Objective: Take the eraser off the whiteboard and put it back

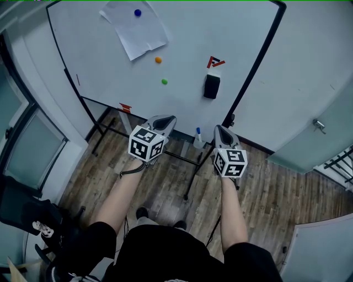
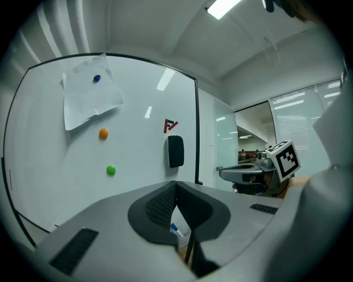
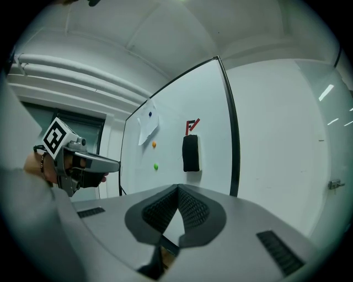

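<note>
A black eraser [image 1: 211,86] clings to the whiteboard [image 1: 182,60] under a red mark; it also shows in the left gripper view as the eraser [image 2: 175,151] and in the right gripper view as the eraser [image 3: 191,153]. My left gripper [image 1: 164,122] and right gripper [image 1: 222,132] hover side by side in front of the board, well short of it. Both are shut, jaw tips meeting with nothing between them. The left gripper [image 2: 176,183] and right gripper [image 3: 178,188] point toward the board.
A paper sheet [image 1: 135,27] hangs under a blue magnet [image 1: 137,12]; orange [image 1: 158,60] and green [image 1: 164,81] magnets sit below it. A blue-capped marker [image 1: 198,133] rests by the board's stand. A door with a handle [image 1: 319,125] is at right.
</note>
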Available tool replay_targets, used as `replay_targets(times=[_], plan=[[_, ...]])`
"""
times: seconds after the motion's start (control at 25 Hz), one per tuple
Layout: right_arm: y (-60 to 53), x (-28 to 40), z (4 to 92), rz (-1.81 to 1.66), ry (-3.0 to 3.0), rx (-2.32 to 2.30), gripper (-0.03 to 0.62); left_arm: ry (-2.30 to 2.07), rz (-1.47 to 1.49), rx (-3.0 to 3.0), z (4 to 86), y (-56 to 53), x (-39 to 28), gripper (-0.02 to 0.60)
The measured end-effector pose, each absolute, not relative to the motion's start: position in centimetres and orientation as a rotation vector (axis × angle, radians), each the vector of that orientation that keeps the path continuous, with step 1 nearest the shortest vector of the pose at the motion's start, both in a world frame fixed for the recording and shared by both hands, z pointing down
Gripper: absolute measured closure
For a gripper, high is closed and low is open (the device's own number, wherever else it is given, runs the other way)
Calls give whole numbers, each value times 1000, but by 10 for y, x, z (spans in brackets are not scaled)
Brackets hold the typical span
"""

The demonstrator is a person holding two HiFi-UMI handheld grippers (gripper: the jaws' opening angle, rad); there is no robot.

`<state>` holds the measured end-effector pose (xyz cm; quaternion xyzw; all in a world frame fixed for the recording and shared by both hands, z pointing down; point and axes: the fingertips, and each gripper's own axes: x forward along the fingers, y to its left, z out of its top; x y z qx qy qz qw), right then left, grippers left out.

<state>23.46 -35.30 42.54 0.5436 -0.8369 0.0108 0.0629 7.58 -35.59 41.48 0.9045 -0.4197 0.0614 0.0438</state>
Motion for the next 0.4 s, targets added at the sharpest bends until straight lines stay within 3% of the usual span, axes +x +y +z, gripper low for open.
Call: replay_targets(times=[0.4], plan=[[-357,235,429,27,-2496,1650,571,-1265,194,2764,419,-358,79,560]])
